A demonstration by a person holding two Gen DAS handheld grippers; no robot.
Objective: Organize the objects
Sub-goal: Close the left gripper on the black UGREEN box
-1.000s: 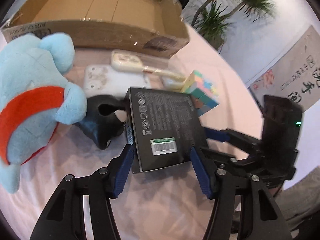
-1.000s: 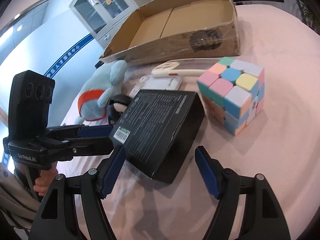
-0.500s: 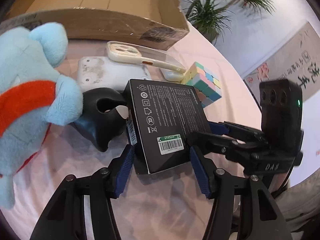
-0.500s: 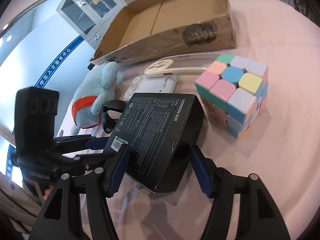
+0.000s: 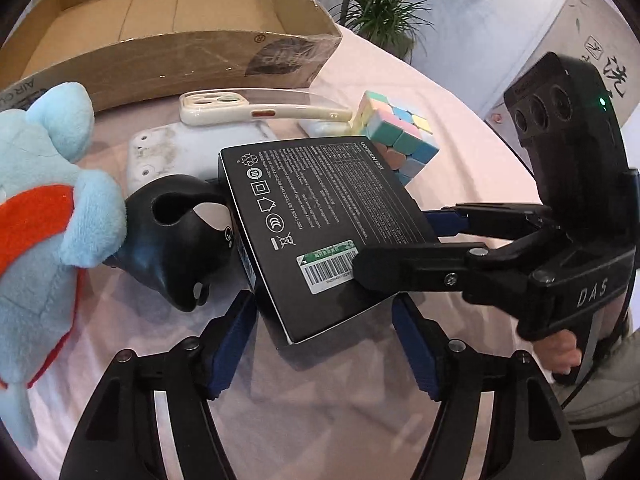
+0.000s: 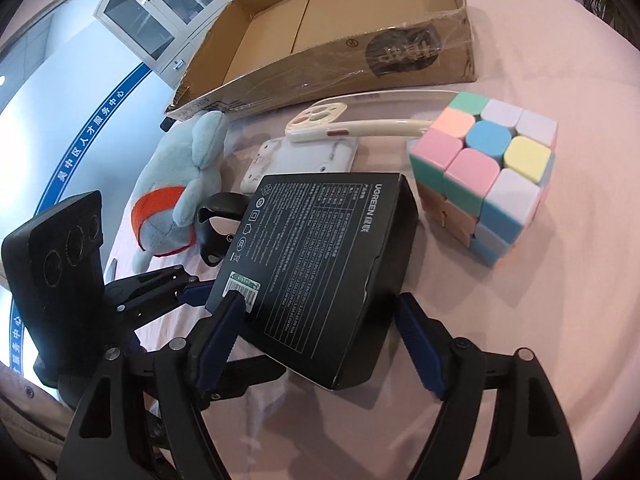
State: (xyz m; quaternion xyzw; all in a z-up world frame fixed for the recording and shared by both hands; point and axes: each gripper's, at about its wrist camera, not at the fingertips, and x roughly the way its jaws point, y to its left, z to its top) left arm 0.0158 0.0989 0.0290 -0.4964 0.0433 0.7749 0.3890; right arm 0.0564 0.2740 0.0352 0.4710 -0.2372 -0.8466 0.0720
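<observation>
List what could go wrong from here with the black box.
1. Both grippers' jaws are opening around the black box, which sits tilted with one edge raised; it may drop or slide.
2. It leans against the black toy, so shifting it could knock the toy into the plush.
3. The cube stands close beside it and could get pushed.

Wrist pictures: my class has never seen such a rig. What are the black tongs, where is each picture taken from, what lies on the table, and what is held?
A person holds a two-finger gripper in each hand; a camera on each looks along its fingers. One picture is from the left gripper, one from the right gripper. On the pink table lie a plush toy, a pastel cube, a phone case and a cardboard box. A black box sits between both opening jaws; whether they grip it is unclear.
</observation>
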